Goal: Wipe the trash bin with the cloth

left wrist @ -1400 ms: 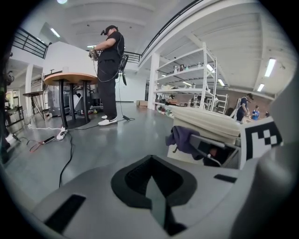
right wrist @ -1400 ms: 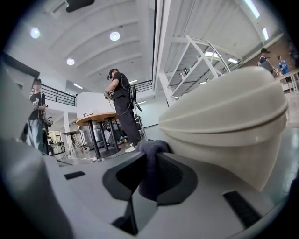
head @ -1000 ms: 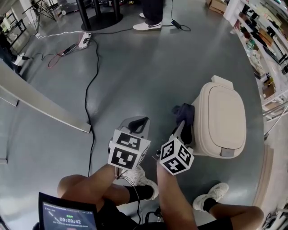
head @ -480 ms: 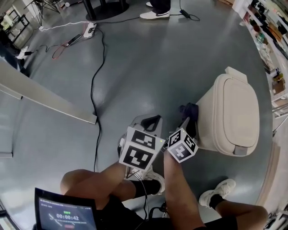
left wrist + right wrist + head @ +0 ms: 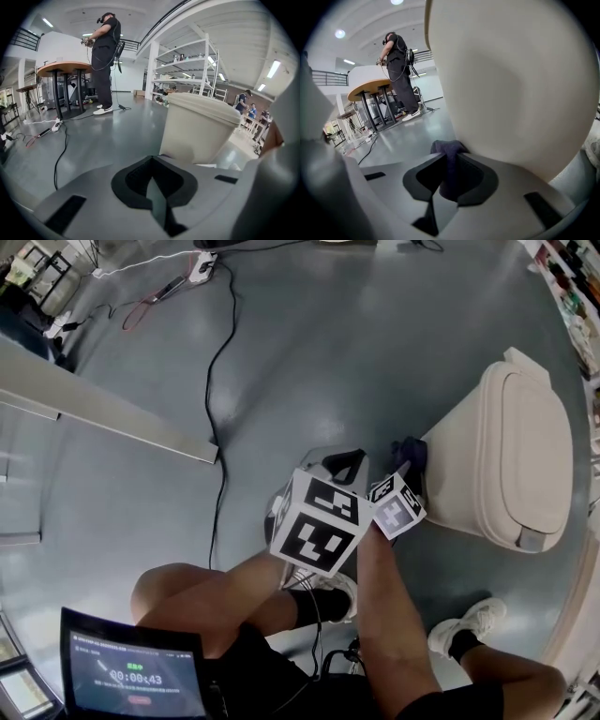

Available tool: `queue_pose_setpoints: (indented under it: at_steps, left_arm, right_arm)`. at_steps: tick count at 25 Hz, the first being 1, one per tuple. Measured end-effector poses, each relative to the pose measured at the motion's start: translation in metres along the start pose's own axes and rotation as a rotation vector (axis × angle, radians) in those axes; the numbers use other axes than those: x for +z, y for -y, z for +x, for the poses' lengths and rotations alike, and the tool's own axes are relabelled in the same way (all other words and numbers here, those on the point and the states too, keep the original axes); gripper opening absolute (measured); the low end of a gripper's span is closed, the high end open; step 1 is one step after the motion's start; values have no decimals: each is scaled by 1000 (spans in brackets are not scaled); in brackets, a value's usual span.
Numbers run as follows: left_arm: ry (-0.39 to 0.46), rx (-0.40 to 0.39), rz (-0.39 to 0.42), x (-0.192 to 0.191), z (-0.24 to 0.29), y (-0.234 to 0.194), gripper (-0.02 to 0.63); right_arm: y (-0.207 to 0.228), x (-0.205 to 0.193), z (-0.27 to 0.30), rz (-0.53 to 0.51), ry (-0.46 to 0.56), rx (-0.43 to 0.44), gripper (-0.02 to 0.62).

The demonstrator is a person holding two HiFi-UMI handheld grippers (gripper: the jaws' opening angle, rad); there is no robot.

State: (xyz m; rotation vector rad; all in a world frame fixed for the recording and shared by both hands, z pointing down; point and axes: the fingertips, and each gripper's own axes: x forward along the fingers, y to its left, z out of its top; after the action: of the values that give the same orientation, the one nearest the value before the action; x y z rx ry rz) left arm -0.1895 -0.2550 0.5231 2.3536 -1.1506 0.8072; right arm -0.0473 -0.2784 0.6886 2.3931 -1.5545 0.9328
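Right gripper [image 5: 409, 465] has its jaws closed on a dark blue cloth [image 5: 413, 448], and it holds the bunched fabric against the side wall of the trash bin [image 5: 517, 460]. In the right gripper view the cloth [image 5: 446, 152] stands pinched between the two dark pads of that gripper [image 5: 447, 177], its upper fold touching the bin's pale curved wall [image 5: 511, 79], which fills most of the view.

A grey, glossy floor [image 5: 328, 362] spreads across the whole head view. On it stands the cream bin, upright, lid down, with a small grey pedal [image 5: 530, 540] at its near edge. A long pale beam [image 5: 103, 404] lies at a slant across the floor to the left, well apart from the bin. The person's bare legs and arms reach in from below, one white shoe [image 5: 473, 620] near the bin's foot.

The left gripper [image 5: 342, 463] hangs just beside the right one, apart from the bin. Its own view shows the gripper [image 5: 152, 187] with jaws together and nothing between them, and the bin [image 5: 197, 126] ahead to the right.

Farther off in that view a person in dark clothes [image 5: 104, 61] stands by a round table [image 5: 63, 70], with white shelving [image 5: 187, 65] behind the bin.

A black cable [image 5: 217, 427] snakes down the floor past the beam's end. A small screen [image 5: 131, 676] shows at lower left.
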Motion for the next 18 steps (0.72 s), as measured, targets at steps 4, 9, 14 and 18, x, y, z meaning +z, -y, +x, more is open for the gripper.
queue_pose_setpoints:
  at_steps: [4,9,14,18]
  left_arm:
    - [-6,-2,-9,-2,2,-3,2]
    - [21,-1,-11,13,-11,10,2]
    - [71,8,9,39,-21,19,2]
    - [134,29,2,67,-36,22,2]
  right_arm:
    - [-7,-11,2,8,-14,47,69]
    - [-21,7,-30,-13,34,181,69]
    - [-59,67,-92,-138,178,385,69]
    - [-73,97,-150,-292,244,495,69]
